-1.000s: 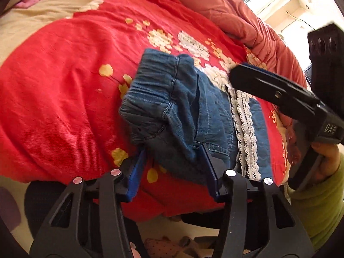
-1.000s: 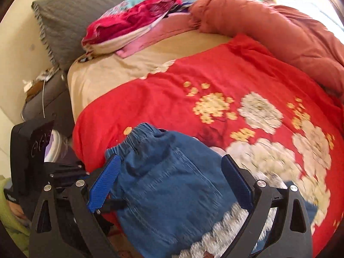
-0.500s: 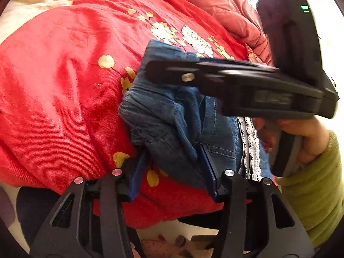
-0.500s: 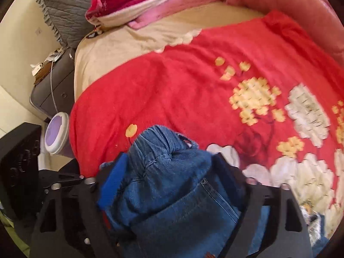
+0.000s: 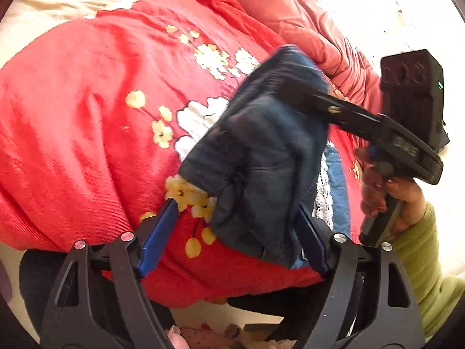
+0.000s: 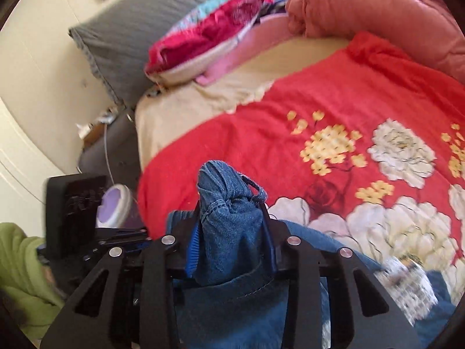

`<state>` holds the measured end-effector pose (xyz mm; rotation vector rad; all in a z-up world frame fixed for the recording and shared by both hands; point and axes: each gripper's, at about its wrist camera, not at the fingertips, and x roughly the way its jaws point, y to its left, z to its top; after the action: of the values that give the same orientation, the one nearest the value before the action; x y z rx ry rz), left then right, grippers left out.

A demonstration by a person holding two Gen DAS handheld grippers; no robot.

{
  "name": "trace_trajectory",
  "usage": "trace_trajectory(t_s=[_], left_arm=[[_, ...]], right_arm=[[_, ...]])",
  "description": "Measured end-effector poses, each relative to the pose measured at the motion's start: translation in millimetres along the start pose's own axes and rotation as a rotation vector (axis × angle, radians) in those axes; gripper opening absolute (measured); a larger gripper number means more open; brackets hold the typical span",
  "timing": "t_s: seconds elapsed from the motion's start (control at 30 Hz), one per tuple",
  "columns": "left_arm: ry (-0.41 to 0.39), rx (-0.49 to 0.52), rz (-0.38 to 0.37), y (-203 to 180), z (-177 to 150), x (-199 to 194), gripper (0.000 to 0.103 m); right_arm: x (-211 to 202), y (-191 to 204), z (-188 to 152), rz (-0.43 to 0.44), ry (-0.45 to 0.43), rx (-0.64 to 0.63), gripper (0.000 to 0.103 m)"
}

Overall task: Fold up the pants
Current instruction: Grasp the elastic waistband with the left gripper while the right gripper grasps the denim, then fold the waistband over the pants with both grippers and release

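Blue denim pants (image 5: 261, 151) with a white lace trim (image 5: 322, 200) lie near the front edge of the bed. My right gripper (image 6: 231, 206) is closing, and its blue pads press on a bunched fold of the pants (image 6: 229, 226) by the waistband. In the left wrist view, the right gripper (image 5: 286, 84) holds that fold raised above the blanket. My left gripper (image 5: 237, 206) is opening. The lower part of the pants sits between its fingers. Its left pad (image 5: 157, 235) stands clear of the cloth.
A red floral blanket (image 6: 334, 110) covers the bed. At the head lie a grey pillow (image 6: 130, 29), a pile of pink and red clothes (image 6: 209, 35) and a salmon duvet (image 6: 377, 3). A bedside unit (image 6: 98, 157) stands on the left. A hand in a green sleeve (image 5: 418, 250) holds the right gripper.
The right gripper has closed on the bunched waistband end and raised it off the blanket. The left gripper's jaws have widened and let go of the denim they held.
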<state>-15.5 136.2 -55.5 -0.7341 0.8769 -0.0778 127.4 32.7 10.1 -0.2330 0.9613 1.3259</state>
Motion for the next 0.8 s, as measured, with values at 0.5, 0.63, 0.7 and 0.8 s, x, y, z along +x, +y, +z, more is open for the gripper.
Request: trace_trajectory(t_s=[0.5, 0.63, 0.7, 0.8], left_arm=[[0.059, 0.090, -0.159, -92, 6, 34, 0.049], [0.042, 0.146, -0.127, -115, 7, 44, 0.049], [0.032, 0.175, -0.129, -126, 3, 46, 0.049], [0.043, 0.227, -0.157, -138, -4, 51, 0.049]], right_arm=[[-102, -45, -45, -0.044, -0.178, 0.092, 0.033], [-116, -55, -58, -0.062, -0.207, 0.110, 0.040], [-124, -60, -67, -0.077, -0.223, 0.133, 0.045], [-141, -73, -87, -0.101, -0.262, 0.188, 0.057]])
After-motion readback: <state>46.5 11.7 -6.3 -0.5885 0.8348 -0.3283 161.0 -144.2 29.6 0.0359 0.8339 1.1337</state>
